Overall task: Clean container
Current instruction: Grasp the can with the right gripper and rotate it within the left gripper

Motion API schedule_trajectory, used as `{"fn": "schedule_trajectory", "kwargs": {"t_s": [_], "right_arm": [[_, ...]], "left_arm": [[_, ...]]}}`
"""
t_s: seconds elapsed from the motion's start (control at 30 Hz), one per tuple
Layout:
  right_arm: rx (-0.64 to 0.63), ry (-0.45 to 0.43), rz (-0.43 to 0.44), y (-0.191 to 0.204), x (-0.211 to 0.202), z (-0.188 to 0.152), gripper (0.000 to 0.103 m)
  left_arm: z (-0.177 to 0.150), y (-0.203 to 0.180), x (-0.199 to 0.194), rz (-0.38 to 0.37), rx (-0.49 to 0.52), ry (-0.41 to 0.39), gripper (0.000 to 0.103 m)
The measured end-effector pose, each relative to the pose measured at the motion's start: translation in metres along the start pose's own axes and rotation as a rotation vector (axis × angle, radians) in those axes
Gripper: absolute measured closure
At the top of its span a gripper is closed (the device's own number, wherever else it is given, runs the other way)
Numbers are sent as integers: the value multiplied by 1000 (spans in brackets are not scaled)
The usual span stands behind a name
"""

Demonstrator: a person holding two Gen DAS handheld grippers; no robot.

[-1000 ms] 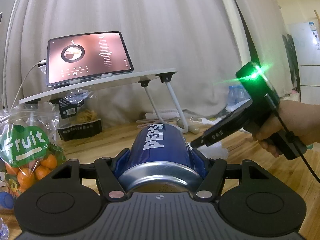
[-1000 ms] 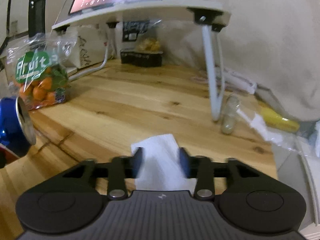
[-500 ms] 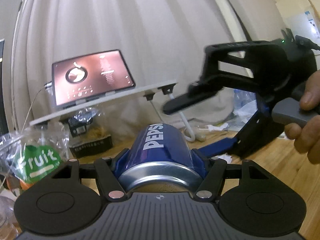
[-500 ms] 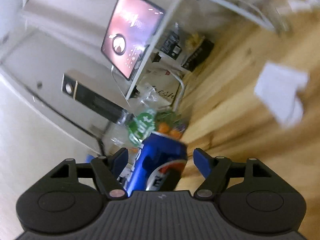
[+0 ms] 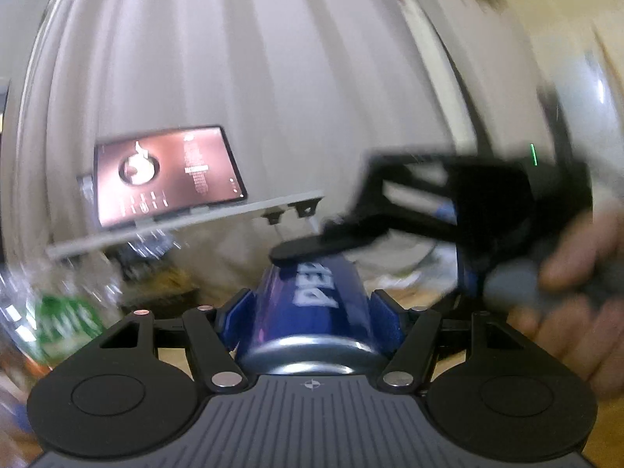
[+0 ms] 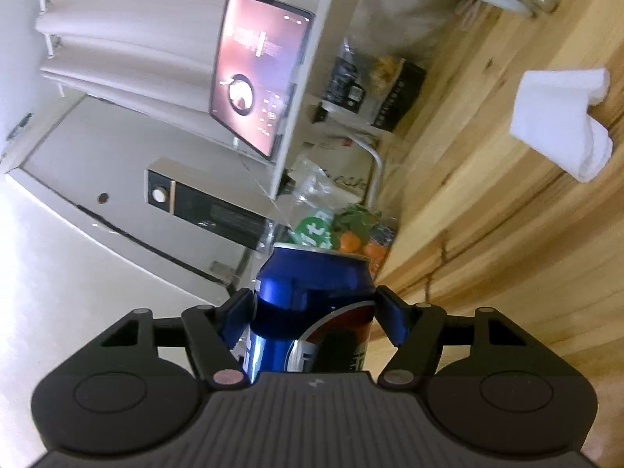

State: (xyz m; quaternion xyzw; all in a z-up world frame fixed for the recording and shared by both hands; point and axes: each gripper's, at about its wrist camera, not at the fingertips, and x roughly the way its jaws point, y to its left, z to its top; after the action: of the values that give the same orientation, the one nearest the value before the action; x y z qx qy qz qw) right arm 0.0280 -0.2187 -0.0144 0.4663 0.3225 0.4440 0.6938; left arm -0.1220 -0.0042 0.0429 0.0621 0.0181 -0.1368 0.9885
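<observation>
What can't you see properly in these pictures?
- Pepsi can: in the left wrist view its far end is hidden behind the right gripper.
- Fruit bag: left view, smeared by motion blur.
- Right gripper's grip: contact with the can unclear.
- Tablet text: too small.

The white tissue [image 6: 561, 124], gripped a second ago by the right tool [image 6: 312, 312], is now left lying on the desk [image 6: 487, 210], well apart from it. The right tool is brought over to the blue can [image 6: 312, 284], its fingers [image 6: 390, 318] now set either side of the can. In the left wrist view, the can [image 5: 312, 300] is lifted higher, and the right tool [image 5: 331, 241] is seen blurred over its far end.
</observation>
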Motion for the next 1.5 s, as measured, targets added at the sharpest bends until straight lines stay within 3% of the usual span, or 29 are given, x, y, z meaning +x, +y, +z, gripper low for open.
{"fn": "schedule_trajectory", "kwargs": {"t_s": [0.17,0.27,0.33,0.43,0.57,0.67,0.77,0.83,0.97,1.07,1.17,1.23,1.37,1.5], "right_arm": [[11,-63,108,-7,-8,-2,34],[27,-68,157,-9,-9,-3,34],[27,-72,155,-10,-10,-4,34],[34,-65,140,-11,-10,-3,31],[14,-80,100,-11,-16,-1,29],[38,-75,110,-14,-16,-2,29],[49,-55,106,-15,-13,-7,29],[25,-46,91,-13,-12,-9,31],[1,-63,106,-12,-13,-12,34],[0,-79,144,-15,-14,-13,35],[9,-106,208,-20,-16,-13,35],[21,-108,251,-23,-16,-14,35],[27,-103,252,-22,-17,-12,34],[30,-102,194,-22,-21,-7,25]], "left_arm": [[3,24,-1,-101,-234,1,35],[1,30,-3,-127,-299,-15,36],[1,30,-3,-129,-290,-9,36],[1,23,-3,-98,-198,9,36],[-4,-8,-5,-10,158,-13,36],[-14,-28,-10,9,370,-51,36],[-24,-41,-12,29,515,-73,36],[-29,-46,-14,41,560,-79,36],[-25,-43,-14,38,493,-77,36],[-12,-27,-13,-28,269,-50,35],[-2,2,-10,-138,-32,-37,36],[-1,13,-9,-183,-141,-38,36],[-3,8,-11,-158,-92,-31,36],[-7,-11,-11,-70,163,-29,36]]}}
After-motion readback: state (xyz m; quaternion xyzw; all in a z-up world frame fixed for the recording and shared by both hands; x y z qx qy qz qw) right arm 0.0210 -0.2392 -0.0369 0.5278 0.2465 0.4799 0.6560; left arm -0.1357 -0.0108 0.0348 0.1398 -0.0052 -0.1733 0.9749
